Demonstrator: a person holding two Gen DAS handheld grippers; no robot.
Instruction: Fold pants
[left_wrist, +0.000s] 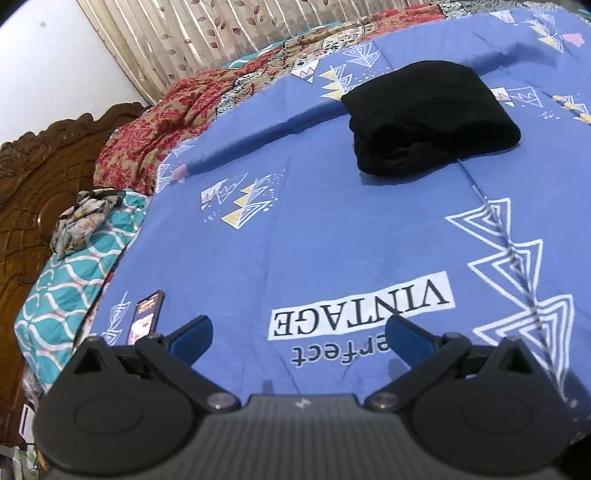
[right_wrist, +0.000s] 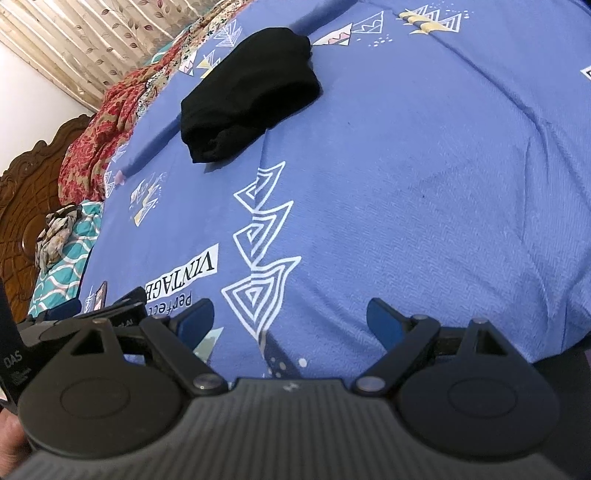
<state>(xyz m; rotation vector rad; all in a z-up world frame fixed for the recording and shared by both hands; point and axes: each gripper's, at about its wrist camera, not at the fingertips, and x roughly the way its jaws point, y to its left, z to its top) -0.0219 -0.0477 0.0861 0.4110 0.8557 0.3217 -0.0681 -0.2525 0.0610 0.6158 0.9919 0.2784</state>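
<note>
My left gripper and my right gripper both stand with jaws spread wide and nothing between them, hovering over the near part of the blue bedsheet, well apart from the garment. The black pants lie toward the far side of the bed as a compact, thick bundle, layers stacked and edges rounded, resting on the sheet beside a long crease. I judge the folding to be essentially finished: I see no loose leg or waistband trailing out, though the dark cloth hides its inner layers. At most a little squaring-up remains. A phone lies near the bed's left edge, close to my left gripper, by the teal patterned pillow.
</note>
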